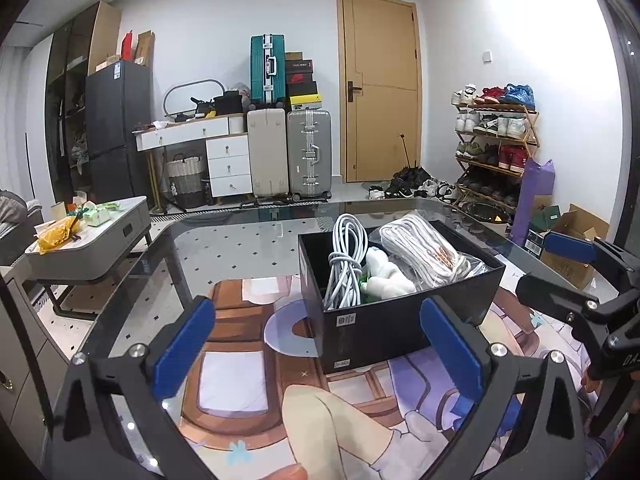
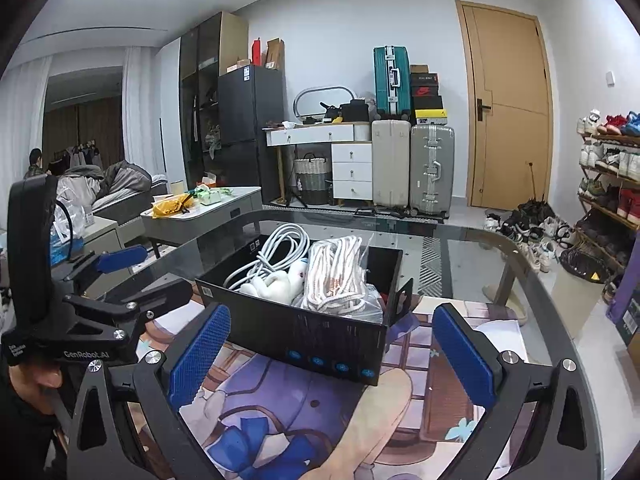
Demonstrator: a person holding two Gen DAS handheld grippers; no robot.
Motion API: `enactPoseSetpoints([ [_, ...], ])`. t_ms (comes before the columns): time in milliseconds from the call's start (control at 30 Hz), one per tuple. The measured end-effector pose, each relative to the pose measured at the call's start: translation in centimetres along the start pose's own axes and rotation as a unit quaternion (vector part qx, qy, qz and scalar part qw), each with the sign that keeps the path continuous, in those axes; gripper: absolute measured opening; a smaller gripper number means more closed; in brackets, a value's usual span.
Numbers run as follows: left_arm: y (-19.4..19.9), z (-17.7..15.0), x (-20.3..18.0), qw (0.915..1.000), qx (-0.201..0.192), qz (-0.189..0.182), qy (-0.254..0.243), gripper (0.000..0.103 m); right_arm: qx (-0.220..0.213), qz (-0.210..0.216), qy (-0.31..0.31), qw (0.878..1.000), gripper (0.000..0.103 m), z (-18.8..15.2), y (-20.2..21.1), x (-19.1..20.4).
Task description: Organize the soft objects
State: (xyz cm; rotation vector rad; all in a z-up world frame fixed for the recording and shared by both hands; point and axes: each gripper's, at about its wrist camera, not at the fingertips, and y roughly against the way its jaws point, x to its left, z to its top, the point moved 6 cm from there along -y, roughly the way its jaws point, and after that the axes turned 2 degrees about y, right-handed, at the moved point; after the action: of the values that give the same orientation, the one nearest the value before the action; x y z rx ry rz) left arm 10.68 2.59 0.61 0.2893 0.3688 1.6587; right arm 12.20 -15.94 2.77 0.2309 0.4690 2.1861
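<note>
A black open box (image 1: 372, 328) stands on a printed cartoon mat (image 1: 240, 360) on the glass table. Inside it lie a coiled pale cable (image 1: 344, 264), a white plush toy (image 1: 384, 276) and a clear bag of white rope (image 1: 424, 248). My left gripper (image 1: 318, 350) is open just short of the box's near corner, holding nothing. From the other side, the box (image 2: 320, 336) shows the cable (image 2: 276, 252), plush (image 2: 280, 280) and rope (image 2: 340, 276). My right gripper (image 2: 332, 354) is open before the box's long side, empty. Each gripper appears in the other's view, the right gripper (image 1: 560, 268) and the left gripper (image 2: 140, 276).
The glass table (image 1: 240, 240) curves away beyond the mat. A low side table (image 1: 92, 232) with clutter stands to the left. Suitcases (image 1: 288, 152), a shoe rack (image 1: 496, 148) and cardboard boxes (image 1: 572, 240) line the room. A person (image 2: 36, 160) is far back.
</note>
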Motion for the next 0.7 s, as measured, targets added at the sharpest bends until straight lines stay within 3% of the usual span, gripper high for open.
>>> enactPoseSetpoints([
  [700, 0.82, 0.3, -0.19, 0.9998, -0.017, -0.003, 0.003, 0.103, -0.031, -0.013, 0.001, 0.999, 0.103, -0.25, 0.96, 0.02],
])
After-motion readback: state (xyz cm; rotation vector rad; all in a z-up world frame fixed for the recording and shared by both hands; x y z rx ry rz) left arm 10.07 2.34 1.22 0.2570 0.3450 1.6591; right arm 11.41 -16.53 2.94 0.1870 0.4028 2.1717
